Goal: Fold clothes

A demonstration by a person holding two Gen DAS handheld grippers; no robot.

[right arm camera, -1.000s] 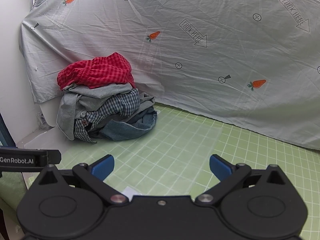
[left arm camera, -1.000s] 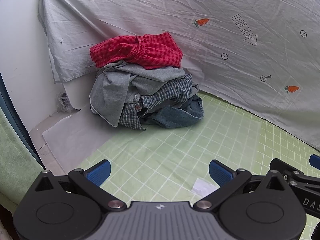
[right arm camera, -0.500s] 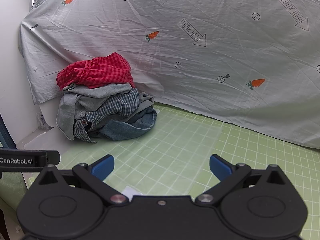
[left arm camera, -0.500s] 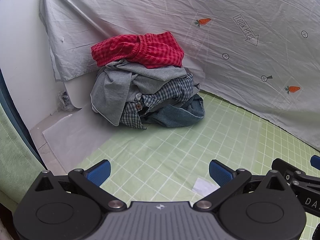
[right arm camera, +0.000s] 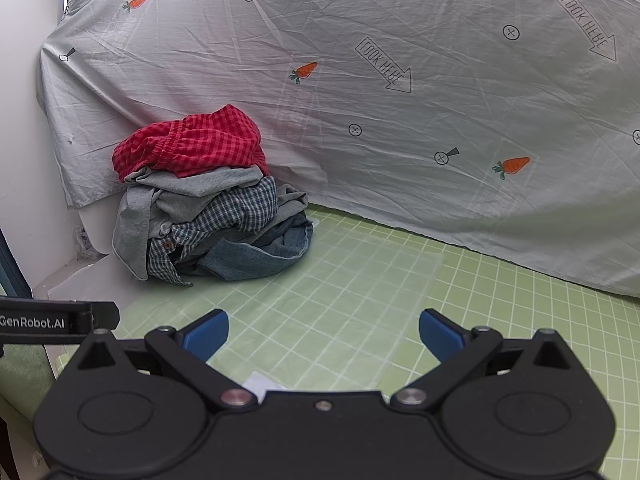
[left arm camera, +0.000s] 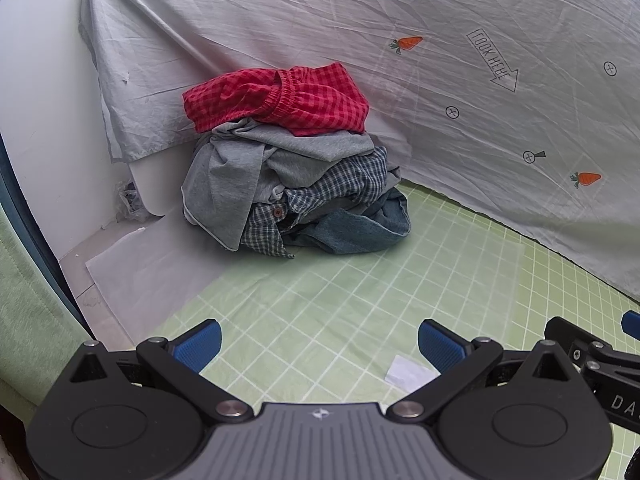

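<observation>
Both grippers, left gripper (left arm camera: 318,344) and right gripper (right arm camera: 323,332), gape wide, empty. Clothes pile (left arm camera: 288,168) well ahead, left of centre. Soft, limp, light; red checked shorts (left arm camera: 280,98) on top, likely pinch at the elastic waistband.

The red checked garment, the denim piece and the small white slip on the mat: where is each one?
red checked garment (left arm camera: 312,100): left wrist view, its gathered waistband area, top of the pile.
denim piece (right arm camera: 256,258): right wrist view, its front fold at the bottom.
white slip (left arm camera: 406,372): left wrist view, its middle.
</observation>
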